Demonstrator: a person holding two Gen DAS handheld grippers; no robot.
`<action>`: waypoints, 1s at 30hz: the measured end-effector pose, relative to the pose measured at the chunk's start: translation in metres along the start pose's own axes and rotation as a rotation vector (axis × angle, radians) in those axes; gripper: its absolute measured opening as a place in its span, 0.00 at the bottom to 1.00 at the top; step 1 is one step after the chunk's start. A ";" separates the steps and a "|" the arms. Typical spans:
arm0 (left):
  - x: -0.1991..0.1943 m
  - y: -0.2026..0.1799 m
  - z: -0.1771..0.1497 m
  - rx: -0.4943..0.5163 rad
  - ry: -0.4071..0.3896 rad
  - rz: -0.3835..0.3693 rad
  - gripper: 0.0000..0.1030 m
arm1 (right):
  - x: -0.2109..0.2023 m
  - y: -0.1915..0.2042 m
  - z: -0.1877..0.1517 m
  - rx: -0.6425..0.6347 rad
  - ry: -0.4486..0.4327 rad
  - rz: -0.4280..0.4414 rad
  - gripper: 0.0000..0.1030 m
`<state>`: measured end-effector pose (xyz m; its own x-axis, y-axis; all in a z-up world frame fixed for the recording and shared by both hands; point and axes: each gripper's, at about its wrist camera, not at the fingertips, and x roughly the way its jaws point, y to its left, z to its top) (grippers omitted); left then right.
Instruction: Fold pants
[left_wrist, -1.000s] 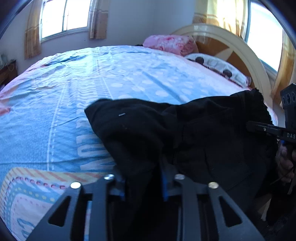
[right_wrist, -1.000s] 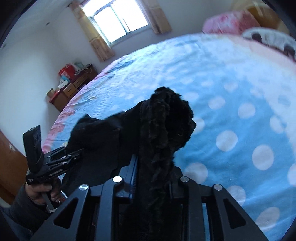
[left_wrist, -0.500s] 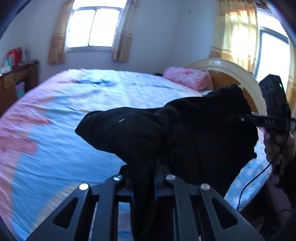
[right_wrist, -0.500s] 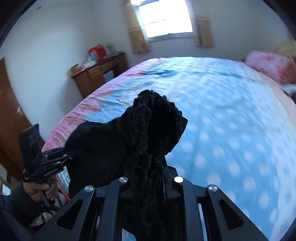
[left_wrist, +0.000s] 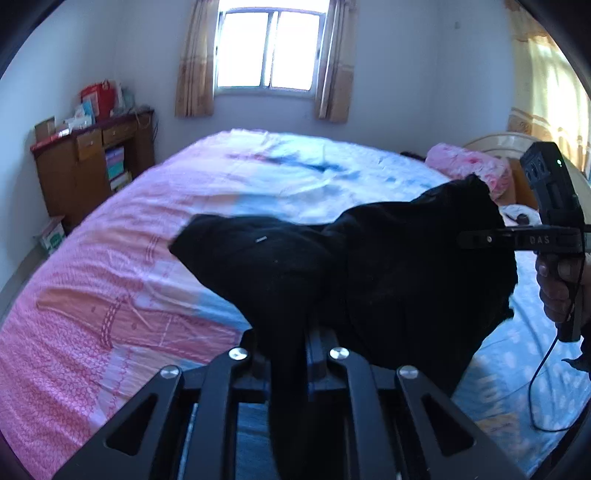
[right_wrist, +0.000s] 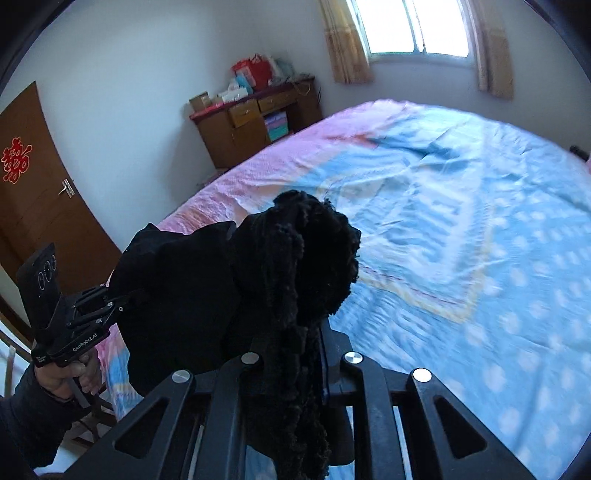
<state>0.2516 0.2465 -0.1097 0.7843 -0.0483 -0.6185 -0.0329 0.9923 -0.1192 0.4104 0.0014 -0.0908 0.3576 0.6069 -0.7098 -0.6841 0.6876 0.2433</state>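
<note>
The black pants (left_wrist: 388, 273) hang in the air above the bed, held between both grippers. My left gripper (left_wrist: 286, 354) is shut on one end of the cloth, which bulges above its jaws. My right gripper (right_wrist: 293, 350) is shut on a fuzzy bunched edge of the pants (right_wrist: 295, 266). The right gripper also shows at the right in the left wrist view (left_wrist: 480, 239), clamped on the cloth. The left gripper shows at the left in the right wrist view (right_wrist: 118, 301). The lower part of the pants is hidden below the jaws.
The bed (left_wrist: 147, 280) with a pink and blue sheet spreads below and ahead. A pink pillow (left_wrist: 465, 166) lies by the headboard. A wooden cabinet (left_wrist: 92, 162) stands by the left wall, and a brown door (right_wrist: 37, 206) is near it.
Both grippers have risen and tilted up with the pants. The cloth has lifted off the bed and now hangs between them. More of the room shows.
</note>
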 end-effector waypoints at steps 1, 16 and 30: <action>0.007 0.003 -0.003 -0.002 0.013 0.005 0.13 | 0.014 -0.004 0.001 0.006 0.015 0.000 0.13; 0.045 0.021 -0.026 -0.039 0.058 0.083 0.69 | 0.084 -0.072 -0.015 0.208 0.139 0.002 0.24; 0.059 0.032 -0.033 -0.099 0.112 0.107 0.98 | 0.088 -0.073 -0.026 0.170 0.134 -0.144 0.59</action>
<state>0.2768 0.2714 -0.1756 0.6995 0.0394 -0.7135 -0.1775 0.9768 -0.1201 0.4755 -0.0056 -0.1883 0.3480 0.4476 -0.8237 -0.5112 0.8271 0.2335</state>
